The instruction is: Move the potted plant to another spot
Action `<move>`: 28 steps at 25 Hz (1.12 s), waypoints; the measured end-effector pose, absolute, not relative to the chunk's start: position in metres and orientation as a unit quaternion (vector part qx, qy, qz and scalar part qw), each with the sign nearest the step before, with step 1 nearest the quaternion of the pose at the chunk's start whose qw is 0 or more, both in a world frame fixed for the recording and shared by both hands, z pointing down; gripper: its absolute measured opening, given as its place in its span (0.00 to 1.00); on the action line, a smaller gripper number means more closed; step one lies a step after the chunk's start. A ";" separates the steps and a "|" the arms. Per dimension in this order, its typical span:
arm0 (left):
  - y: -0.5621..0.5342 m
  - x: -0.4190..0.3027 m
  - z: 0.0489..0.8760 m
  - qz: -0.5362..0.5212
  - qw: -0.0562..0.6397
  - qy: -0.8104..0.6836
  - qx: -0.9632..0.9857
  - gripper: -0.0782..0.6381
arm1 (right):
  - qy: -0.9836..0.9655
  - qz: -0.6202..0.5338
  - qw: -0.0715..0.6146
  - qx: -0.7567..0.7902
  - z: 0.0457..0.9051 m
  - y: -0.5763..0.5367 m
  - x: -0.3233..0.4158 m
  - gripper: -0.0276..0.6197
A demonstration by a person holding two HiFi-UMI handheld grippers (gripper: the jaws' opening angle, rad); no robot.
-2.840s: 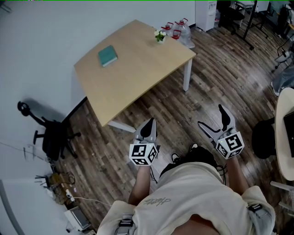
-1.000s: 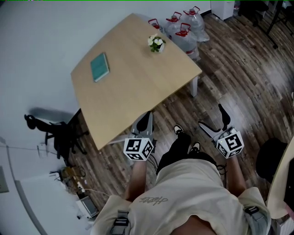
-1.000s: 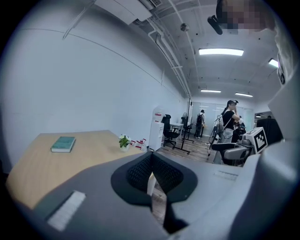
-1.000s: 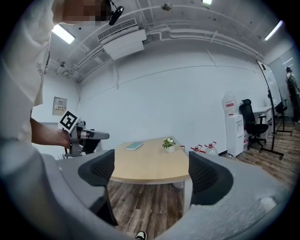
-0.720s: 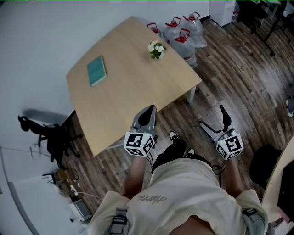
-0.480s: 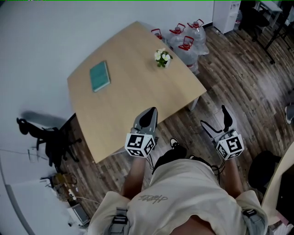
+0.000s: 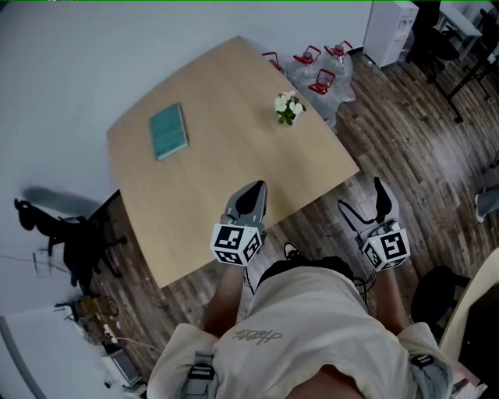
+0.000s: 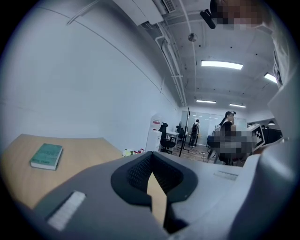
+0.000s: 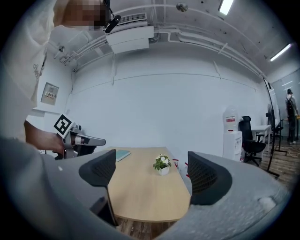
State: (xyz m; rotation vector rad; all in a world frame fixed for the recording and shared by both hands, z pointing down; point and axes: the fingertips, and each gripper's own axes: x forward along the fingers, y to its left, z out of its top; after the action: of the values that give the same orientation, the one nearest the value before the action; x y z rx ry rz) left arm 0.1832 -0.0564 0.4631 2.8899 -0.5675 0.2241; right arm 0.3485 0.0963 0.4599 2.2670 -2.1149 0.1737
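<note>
The potted plant (image 7: 288,107), small white flowers in a white pot, stands near the far right edge of the light wooden table (image 7: 234,148). In the right gripper view the plant (image 9: 162,164) shows between the jaws but far beyond them. My right gripper (image 7: 363,204) is open and empty, held over the floor to the right of the table's near corner. My left gripper (image 7: 249,196) is shut on nothing, its tip over the table's near edge. In the left gripper view its jaws (image 8: 151,164) meet.
A teal book (image 7: 168,131) lies on the table's left part. Several water bottles (image 7: 321,68) stand on the floor behind the table, next to a white dispenser (image 7: 390,19). A black office chair (image 7: 74,238) is at the left by the wall.
The person has walked up to the table, so it now lies closer, and the left gripper's tip reaches its near edge. Neither gripper's jaws changed.
</note>
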 end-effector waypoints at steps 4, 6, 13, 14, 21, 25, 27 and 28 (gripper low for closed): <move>-0.069 0.174 0.467 0.077 0.105 -0.202 0.971 0.13 | -0.688 0.059 0.028 0.722 0.458 0.081 0.342 0.77; -0.074 0.171 0.472 0.080 0.110 -0.208 0.969 0.13 | -0.692 0.061 0.030 0.719 0.459 0.074 0.342 0.77; -0.085 0.178 0.486 0.094 0.124 -0.229 0.961 0.13 | -0.704 0.078 0.041 0.705 0.477 0.052 0.358 0.77; -0.089 0.181 0.484 0.093 0.122 -0.236 0.959 0.13 | -0.708 0.080 0.043 0.700 0.480 0.045 0.364 0.77; -0.139 0.196 0.467 0.096 0.103 -0.286 0.948 0.13 | -0.743 0.057 0.043 0.665 0.473 -0.033 0.398 0.77; -0.159 0.213 0.464 0.102 0.100 -0.304 0.942 0.13 | -0.757 0.055 0.036 0.651 0.469 -0.069 0.419 0.77; -0.165 0.226 0.460 0.101 0.097 -0.307 0.941 0.13 | -0.762 0.061 0.038 0.643 0.473 -0.082 0.433 0.77; -0.168 0.231 0.459 0.101 0.096 -0.309 0.941 0.13 | -0.764 0.067 0.040 0.641 0.477 -0.088 0.439 0.77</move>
State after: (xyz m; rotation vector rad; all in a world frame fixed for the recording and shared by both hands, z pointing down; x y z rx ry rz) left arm 0.2307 -0.1676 0.4593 2.7875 -0.9163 0.2993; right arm 0.4389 -0.0882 0.4772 1.9629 -2.3410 0.2045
